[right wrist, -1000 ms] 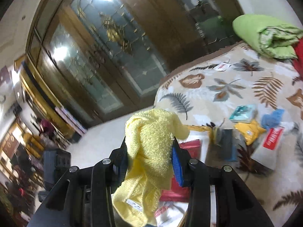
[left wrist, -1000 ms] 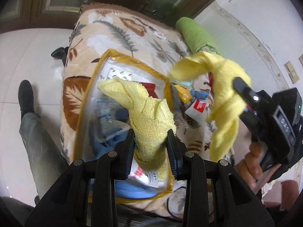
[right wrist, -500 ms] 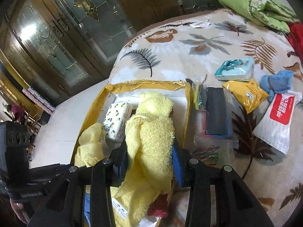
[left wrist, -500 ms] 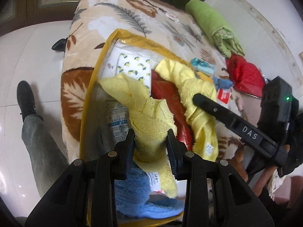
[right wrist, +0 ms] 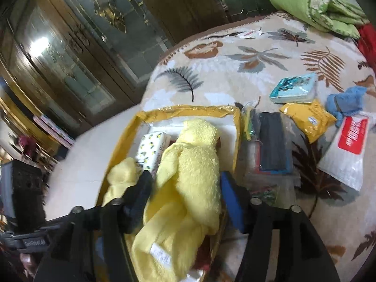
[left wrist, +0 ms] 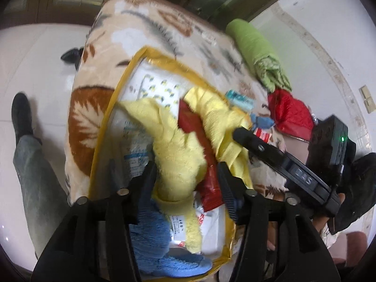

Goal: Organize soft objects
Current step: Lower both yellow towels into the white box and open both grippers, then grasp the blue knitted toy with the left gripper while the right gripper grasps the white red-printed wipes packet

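Note:
A clear storage bag with a yellow rim (left wrist: 150,54) (right wrist: 188,110) lies open on the leaf-print blanket. A yellow towel (left wrist: 178,155) lies in it between the fingers of my left gripper (left wrist: 186,183), whose jaws stand apart and no longer pinch it. A second yellow towel (right wrist: 192,171) (left wrist: 218,122) lies in the bag between the fingers of my right gripper (right wrist: 185,192), also spread open. A blue towel (left wrist: 155,239), a red packet (left wrist: 209,183) and a white tissue pack with yellow dots (right wrist: 152,152) are in the bag too.
On the blanket beside the bag lie a dark pouch (right wrist: 272,145), a teal tissue pack (right wrist: 293,88), a yellow packet (right wrist: 307,119), a blue cloth (right wrist: 345,101) and a red-white packet (right wrist: 347,145). A green quilt (right wrist: 312,7) and red quilt (left wrist: 291,112) lie farther off. The person's leg (left wrist: 30,164) stands at the left.
Both grippers lowered their yellow towels into the bag, then opened. Each towel now rests loose in the bag between spread fingers.

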A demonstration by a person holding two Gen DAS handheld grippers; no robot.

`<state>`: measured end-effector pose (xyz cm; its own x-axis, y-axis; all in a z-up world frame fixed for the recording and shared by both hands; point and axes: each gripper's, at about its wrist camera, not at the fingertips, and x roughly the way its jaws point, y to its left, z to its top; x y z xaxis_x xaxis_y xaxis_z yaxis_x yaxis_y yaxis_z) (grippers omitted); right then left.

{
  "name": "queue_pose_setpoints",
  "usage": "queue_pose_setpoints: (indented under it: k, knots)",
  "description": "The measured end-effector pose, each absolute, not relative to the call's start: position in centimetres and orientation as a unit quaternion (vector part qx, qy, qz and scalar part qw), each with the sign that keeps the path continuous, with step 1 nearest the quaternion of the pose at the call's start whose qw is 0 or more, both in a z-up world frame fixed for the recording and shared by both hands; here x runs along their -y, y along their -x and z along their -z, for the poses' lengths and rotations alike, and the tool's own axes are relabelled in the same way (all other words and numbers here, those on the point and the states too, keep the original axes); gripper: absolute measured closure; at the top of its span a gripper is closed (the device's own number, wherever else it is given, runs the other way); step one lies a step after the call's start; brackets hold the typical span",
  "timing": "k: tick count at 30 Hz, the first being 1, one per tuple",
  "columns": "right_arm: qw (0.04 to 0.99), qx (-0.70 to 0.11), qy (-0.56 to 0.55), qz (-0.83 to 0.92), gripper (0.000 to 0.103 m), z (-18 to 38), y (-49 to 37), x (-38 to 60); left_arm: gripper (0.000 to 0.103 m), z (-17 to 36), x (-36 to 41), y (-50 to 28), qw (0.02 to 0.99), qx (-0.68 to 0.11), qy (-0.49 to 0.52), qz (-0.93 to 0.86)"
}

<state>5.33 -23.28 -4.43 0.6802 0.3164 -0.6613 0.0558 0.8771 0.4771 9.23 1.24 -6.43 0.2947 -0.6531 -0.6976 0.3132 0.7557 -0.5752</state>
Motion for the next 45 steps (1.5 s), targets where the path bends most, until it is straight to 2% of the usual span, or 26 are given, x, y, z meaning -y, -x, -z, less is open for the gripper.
queue_pose_setpoints:
  k: [6,11,17,27,40,45]
  knots:
    - [0.891,-0.371,-0.247,-0.086,0.038,3.1,-1.1,24.6,0.043,4.6,-1.8,-7.1,0.831,-0.458,0.154,0.275]
    - [0.884,-0.373,-0.272,-0.076,0.038,4.1,2.5,26.9,0.043,3.2,1.3,-5.0,0.845,-0.452,0.114,0.263]
    - [0.877,-0.372,-0.301,-0.051,0.038,4.8,5.3,31.6,0.043,2.0,7.8,-2.8,0.827,-0.461,0.064,0.315]
    - [0.857,-0.355,-0.373,-0.006,0.038,6.3,7.0,38.3,0.043,3.6,16.4,-1.5,0.793,-0.497,0.027,0.351]
    - [0.837,-0.369,-0.404,0.022,0.039,8.4,4.1,42.3,0.043,4.5,19.6,-5.8,0.766,-0.528,0.094,0.355]
    - [0.825,-0.387,-0.411,0.02,0.047,9.9,3.6,41.9,0.043,4.1,23.2,-9.9,0.75,-0.549,0.103,0.355]
